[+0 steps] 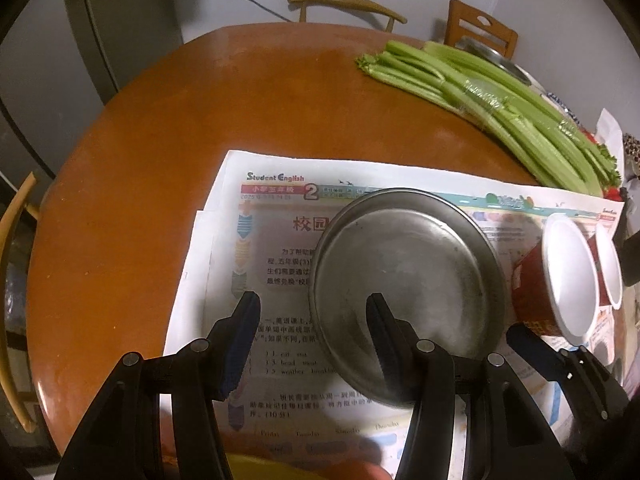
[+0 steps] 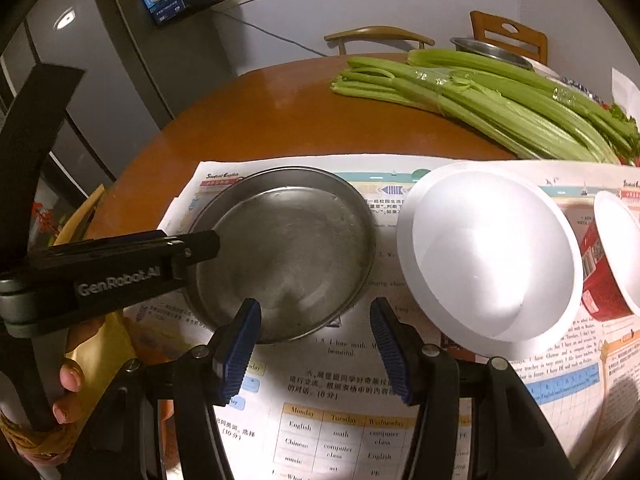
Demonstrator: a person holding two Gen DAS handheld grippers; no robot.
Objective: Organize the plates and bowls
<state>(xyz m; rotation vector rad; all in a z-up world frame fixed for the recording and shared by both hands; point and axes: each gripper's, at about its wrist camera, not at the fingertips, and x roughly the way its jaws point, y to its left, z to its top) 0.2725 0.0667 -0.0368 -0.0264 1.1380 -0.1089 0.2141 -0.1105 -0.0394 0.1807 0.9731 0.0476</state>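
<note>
We work at a round brown table [image 1: 140, 160] with a children's English newspaper [image 1: 280, 168] spread over its near part and wooden chairs [image 1: 344, 2] against the pale wall behind.

The left gripper [image 1: 312, 332] points steeply down with its jaws moderately apart. They straddle the left rim of the steel plate [image 1: 408, 272]: one finger is over the newspaper, the other over the plate's floor. We cannot tell whether either pad touches the metal. In the right wrist view a hand [image 2: 70, 380] holds this gripper's handle.

The right gripper [image 2: 316, 344] also has its jaws apart, with only newsprint between them. It is just in front of the plate's near edge.

The plate lies flat on the newspaper. Just to its right is the near paper bowl [image 2: 492, 256], white inside, its mouth tipped toward us. Beyond it is the second paper bowl [image 2: 600, 280], red outside.

A bundle of celery [image 2: 500, 108] lies across the far right of the table, well apart from the plate.
</note>
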